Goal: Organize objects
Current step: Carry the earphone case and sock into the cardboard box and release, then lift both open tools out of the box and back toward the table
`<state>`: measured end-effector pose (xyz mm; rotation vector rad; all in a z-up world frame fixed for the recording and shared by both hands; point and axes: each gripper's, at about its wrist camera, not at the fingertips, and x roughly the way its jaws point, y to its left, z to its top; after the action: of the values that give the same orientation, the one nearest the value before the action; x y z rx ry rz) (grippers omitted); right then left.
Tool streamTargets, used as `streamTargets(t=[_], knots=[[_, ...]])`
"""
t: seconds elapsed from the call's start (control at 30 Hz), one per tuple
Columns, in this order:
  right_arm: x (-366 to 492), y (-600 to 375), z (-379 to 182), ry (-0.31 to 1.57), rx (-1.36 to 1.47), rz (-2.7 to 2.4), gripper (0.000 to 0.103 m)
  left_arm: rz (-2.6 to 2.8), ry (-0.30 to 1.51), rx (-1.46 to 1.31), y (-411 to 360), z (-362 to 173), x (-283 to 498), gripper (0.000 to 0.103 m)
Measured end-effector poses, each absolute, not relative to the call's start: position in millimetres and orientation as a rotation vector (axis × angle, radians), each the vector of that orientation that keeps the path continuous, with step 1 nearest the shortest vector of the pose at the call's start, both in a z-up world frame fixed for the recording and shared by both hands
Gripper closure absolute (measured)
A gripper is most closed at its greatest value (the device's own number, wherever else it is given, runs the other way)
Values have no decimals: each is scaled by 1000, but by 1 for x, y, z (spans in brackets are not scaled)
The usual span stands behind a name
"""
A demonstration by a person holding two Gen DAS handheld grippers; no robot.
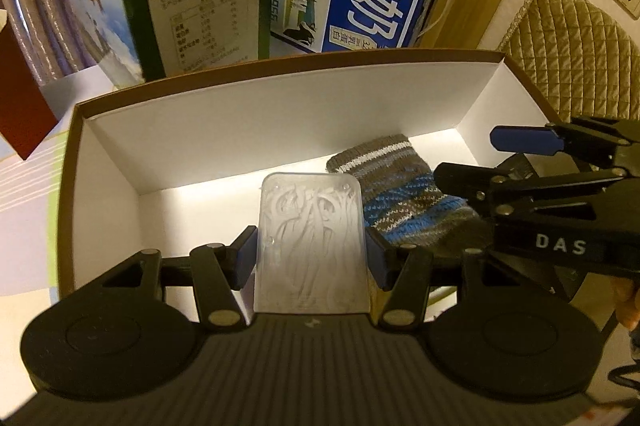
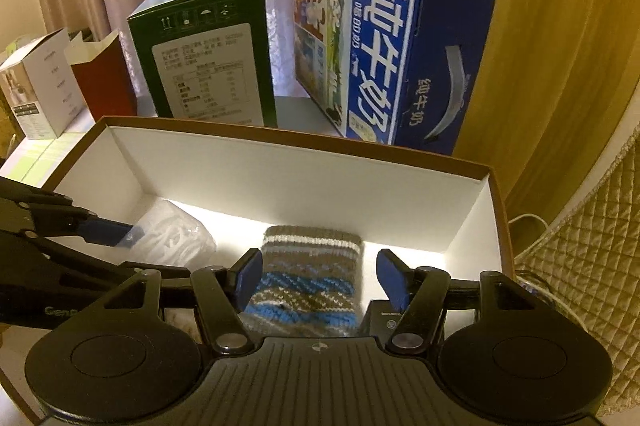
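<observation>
An open cardboard box with a white lining (image 1: 280, 114) (image 2: 304, 182) fills both views. My left gripper (image 1: 312, 260) is shut on a clear plastic case of white floss picks (image 1: 312, 238), held low inside the box at its near left. The same case (image 2: 176, 238) shows in the right wrist view beside a left blue pad (image 2: 108, 232). A striped grey, blue and white knitted sock (image 1: 400, 194) (image 2: 308, 278) lies on the box floor. My right gripper (image 2: 320, 278) (image 1: 492, 162) hangs open over the sock, its right pad clear of it.
A green carton (image 2: 208, 58) and a blue milk carton (image 2: 384, 54) stand just behind the box. A red box (image 2: 104, 82) and a white box (image 2: 40, 90) sit at the far left. A small black object (image 2: 380, 322) lies by the sock. A quilted cover (image 1: 572, 54) is at right.
</observation>
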<state>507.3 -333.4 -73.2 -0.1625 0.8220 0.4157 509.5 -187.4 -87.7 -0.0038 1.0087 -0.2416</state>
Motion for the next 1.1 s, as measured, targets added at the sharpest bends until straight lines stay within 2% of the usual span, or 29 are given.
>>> streamTargets(t=[0.03,0.1,0.17,0.33,0.4,0.47,0.7,0.9,1.1], knots=[[507,-334,-73,822,-161,414,42,-240,1005,-5,-188,-88,510,51],[506,-336,-73,819,-159,412,38,-242,999,-3,-189,-88,512,37],[504,-338,-71,814,-153,418,34,-228,993,11,-189,-87,512,31],[494,-341,-65,801,-149,434,21,-213,1004,32,-184,-85,509,26],[490,-342,-63,801,-149,439,14,-207,1005,42,-183,-82,506,21],[485,-343,-61,798,-146,443,12,-197,998,50,-181,-79,502,18],[464,-348,-53,815,-117,465,3,-177,982,40,-171,-62,486,14],[442,-351,-49,836,-80,460,2,-176,963,23,-164,-46,466,9],[416,-353,-40,833,-27,459,2,-180,957,11,-161,-35,439,9]])
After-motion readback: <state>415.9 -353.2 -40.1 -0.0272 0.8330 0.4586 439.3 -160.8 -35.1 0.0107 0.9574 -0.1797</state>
